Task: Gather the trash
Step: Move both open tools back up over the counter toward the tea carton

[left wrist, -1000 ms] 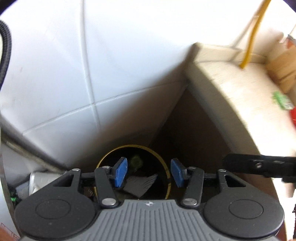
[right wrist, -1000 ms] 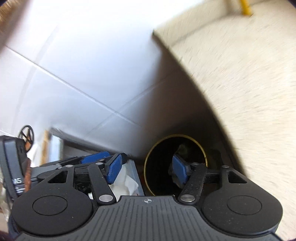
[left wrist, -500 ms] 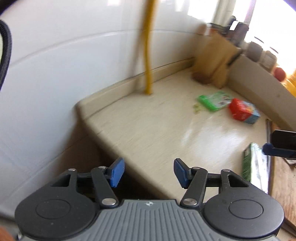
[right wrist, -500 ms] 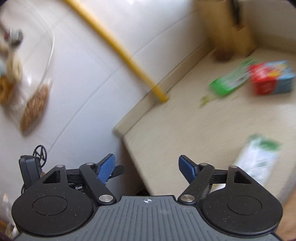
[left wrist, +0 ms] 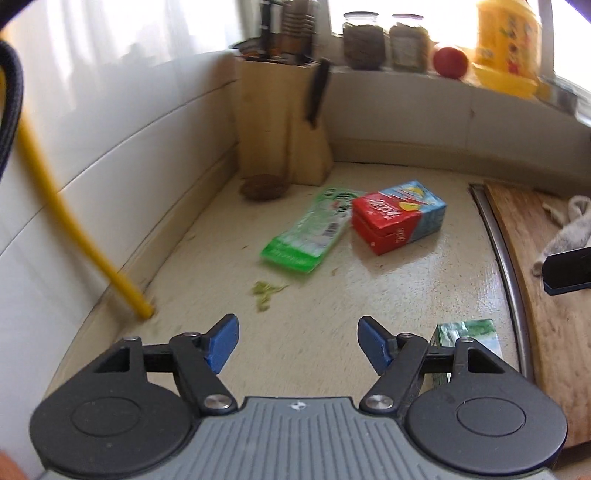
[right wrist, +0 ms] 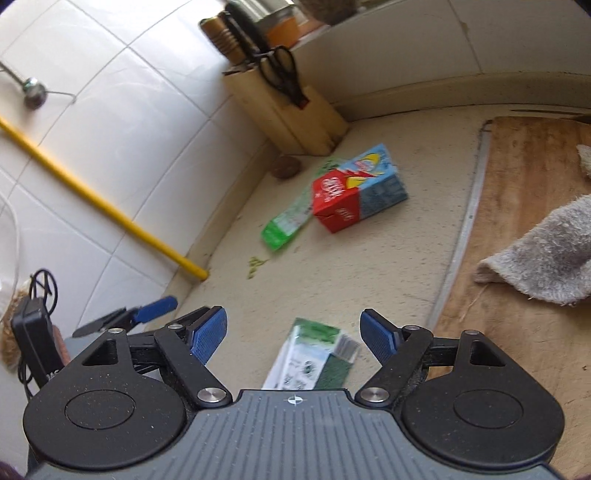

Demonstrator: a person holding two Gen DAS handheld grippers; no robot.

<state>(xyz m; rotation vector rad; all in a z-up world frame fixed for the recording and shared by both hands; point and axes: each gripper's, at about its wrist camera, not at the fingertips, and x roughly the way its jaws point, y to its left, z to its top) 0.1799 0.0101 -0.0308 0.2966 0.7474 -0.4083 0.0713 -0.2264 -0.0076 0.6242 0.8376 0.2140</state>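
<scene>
Both tongs spread, empty: left tongs [left wrist: 297,341], right tongs [right wrist: 295,338]; green carton [right wrist: 314,360] beneath, half hidden.

You're in a home kitchen: a beige counter [left wrist: 369,295] runs into a corner of white wall tiles [right wrist: 122,122], where a wooden knife block [left wrist: 284,122] stands. Jars [left wrist: 384,35] line the sill above it, and a worn cutting board [right wrist: 517,221] carries a grey rag [right wrist: 543,254].
</scene>
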